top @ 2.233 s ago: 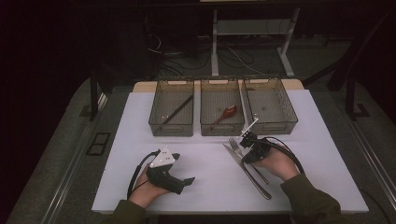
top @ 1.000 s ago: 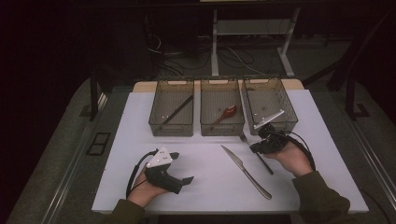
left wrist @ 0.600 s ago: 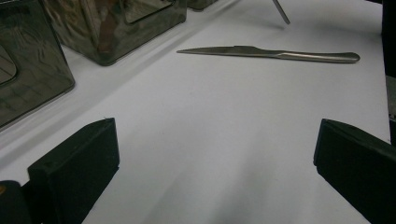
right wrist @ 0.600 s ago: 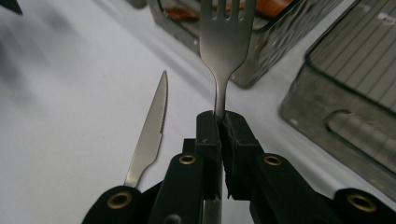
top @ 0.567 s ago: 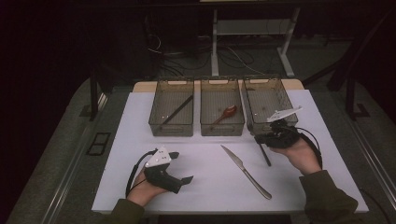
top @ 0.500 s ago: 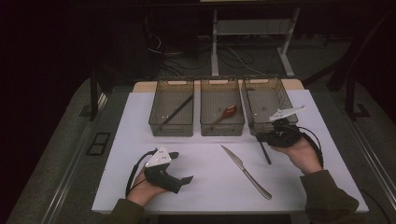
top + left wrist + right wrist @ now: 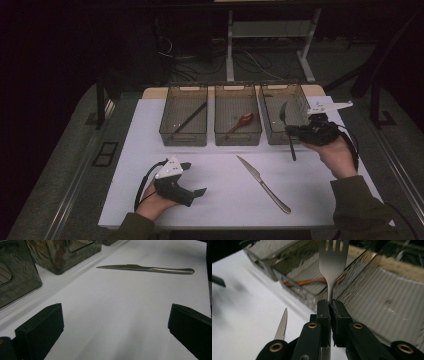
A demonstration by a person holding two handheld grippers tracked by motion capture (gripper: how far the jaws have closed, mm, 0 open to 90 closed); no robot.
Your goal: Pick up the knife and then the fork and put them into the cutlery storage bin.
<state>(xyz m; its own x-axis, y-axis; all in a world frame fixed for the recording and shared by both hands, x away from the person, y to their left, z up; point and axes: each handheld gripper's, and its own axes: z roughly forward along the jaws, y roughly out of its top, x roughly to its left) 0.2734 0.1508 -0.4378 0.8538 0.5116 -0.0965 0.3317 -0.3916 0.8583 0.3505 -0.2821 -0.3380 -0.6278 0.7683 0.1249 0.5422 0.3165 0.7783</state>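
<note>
On the near left, the left gripper [image 7: 192, 177] rested on the white table [image 7: 150, 130] with its jaws spread wide and nothing between them. Past it, along the far edge, stood three smoky see-through plastic bins: the left bin [image 7: 183, 121] held a dark stick, the middle bin [image 7: 237, 120] a reddish-brown spoon [image 7: 241, 121]. A smooth steel knife [image 7: 264, 183] lay loose on the table (tip toward the far left). At the right, the right gripper [image 7: 331, 312] was clenched on the neck of a shiny metal fork [image 7: 333, 263]. The fork's long axis ran near to far, prongs pointing far over the right bin [image 7: 286, 116], handle slanting down toward the table.
</note>
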